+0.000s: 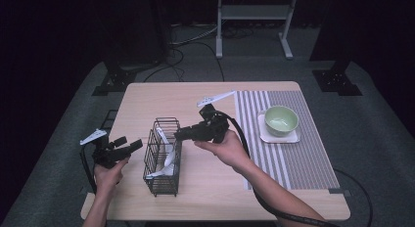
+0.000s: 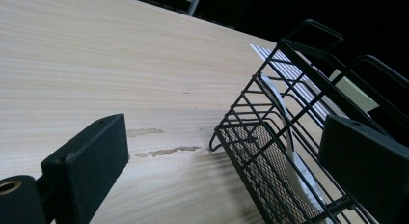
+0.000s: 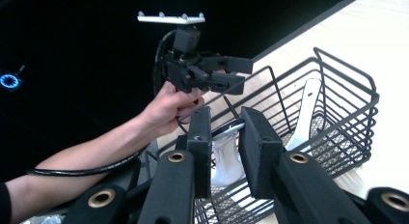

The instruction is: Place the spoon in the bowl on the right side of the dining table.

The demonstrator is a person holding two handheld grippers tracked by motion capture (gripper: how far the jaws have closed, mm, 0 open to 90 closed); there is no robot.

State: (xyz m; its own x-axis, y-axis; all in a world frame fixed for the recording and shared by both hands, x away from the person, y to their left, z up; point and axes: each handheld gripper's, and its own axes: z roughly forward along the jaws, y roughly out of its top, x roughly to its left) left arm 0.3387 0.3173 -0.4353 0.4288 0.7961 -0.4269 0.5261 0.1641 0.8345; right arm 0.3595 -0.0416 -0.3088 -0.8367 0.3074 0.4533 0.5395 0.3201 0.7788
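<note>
The right claw [image 3: 225,151], narrowly closed on a white spoon's [image 3: 226,159] handle, holds it over the wire basket's [image 1: 163,156] far end, its long axis running down into the basket, while the left claw [image 2: 222,151] waits wide open left of the basket.

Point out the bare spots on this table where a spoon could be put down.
Bare wood lies behind the wire basket up to the table far edge, and in front between basket and striped mat. Crowded: mid-table around the right gripper and basket; the bowl fills the mat's far end.

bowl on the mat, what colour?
Light green bowl, on a white square plate; clearest in high view.
</note>
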